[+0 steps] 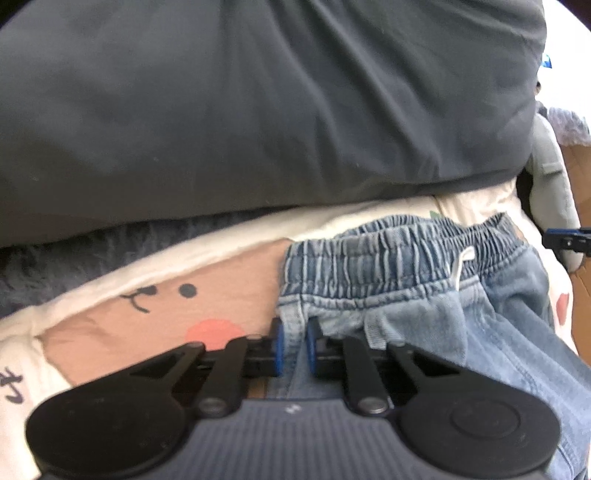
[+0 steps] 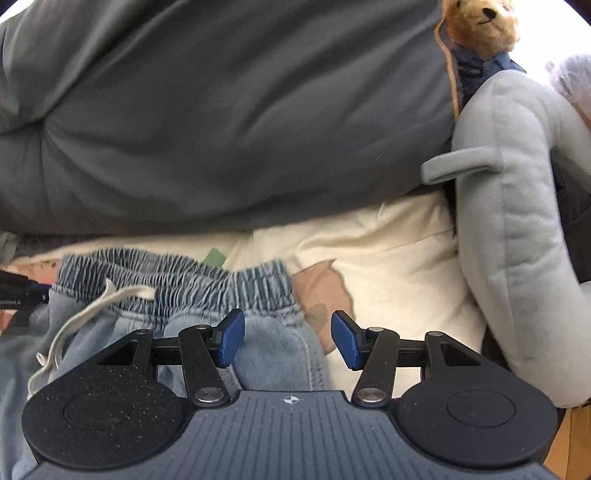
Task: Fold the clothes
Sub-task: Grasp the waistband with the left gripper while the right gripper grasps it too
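A pair of light blue jeans [image 1: 424,295] with a gathered elastic waistband and a white drawstring [image 1: 461,264] lies on a cream printed sheet [image 1: 140,314]. My left gripper [image 1: 294,349] is shut on the jeans' left side seam, just below the waistband, with denim pinched between its blue pads. In the right wrist view the jeans [image 2: 177,295] lie with the waistband's right end near my right gripper [image 2: 288,339]. That gripper is open, and the right hip of the jeans sits between its blue pads [image 2: 231,338] without being squeezed.
A big dark grey duvet [image 1: 258,103] bulges behind the jeans. A grey plush toy [image 2: 517,221] lies along the right, with a brown teddy bear [image 2: 480,26] above it. The cream sheet [image 2: 399,266] shows to the right of the jeans.
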The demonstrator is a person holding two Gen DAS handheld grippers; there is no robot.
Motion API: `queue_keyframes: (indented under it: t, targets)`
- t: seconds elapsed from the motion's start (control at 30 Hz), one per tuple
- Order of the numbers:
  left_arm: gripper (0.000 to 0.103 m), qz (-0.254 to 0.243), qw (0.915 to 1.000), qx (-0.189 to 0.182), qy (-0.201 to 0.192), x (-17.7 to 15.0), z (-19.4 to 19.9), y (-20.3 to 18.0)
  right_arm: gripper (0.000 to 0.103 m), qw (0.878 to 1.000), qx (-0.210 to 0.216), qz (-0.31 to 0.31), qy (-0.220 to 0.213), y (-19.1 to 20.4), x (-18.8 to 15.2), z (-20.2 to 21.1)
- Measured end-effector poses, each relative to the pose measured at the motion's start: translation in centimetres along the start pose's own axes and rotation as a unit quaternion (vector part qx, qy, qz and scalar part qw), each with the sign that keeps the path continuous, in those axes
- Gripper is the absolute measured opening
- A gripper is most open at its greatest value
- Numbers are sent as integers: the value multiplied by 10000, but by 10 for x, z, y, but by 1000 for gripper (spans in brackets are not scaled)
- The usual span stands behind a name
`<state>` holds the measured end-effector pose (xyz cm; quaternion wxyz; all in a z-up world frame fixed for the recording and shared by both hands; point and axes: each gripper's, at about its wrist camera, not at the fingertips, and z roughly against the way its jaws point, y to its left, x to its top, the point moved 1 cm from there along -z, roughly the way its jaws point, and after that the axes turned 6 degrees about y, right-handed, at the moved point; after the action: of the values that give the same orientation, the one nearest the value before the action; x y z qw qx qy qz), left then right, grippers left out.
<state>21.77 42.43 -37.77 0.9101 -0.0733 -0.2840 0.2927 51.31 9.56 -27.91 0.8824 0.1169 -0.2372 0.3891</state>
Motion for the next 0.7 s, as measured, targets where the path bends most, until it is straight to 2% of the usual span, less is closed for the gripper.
queue_keyframes:
  t: [0.13,0.3,0.5,0.53,0.57,0.63,0.7]
  targets:
    - [12,35,9997,62,-222,1,15,0,58,9998,-143,110,131,-3,2,-10]
    - [12,53,9991,49,-423,-1,36,4,55,9975,-168,528,449,6,3,-33]
    - [12,43,9988,65,-479,-5,36,3,53,9901,-278,1111,812,17,2,-56]
    - [12,40,9988,74,-488,-6,37,3,47,9880,-293,1240,867,20,3,-60]
    - [11,38,9987,84,-497,-7,38,4,35,9858,-310,1369,922,24,3,-63]
    - [11,55,9985,86,-538,-7,34,3,23,9808,-387,1620,1018,32,3,-65]
    - [11,72,9981,108,-600,-9,39,3,17,9756,-494,1847,1083,40,4,-66]
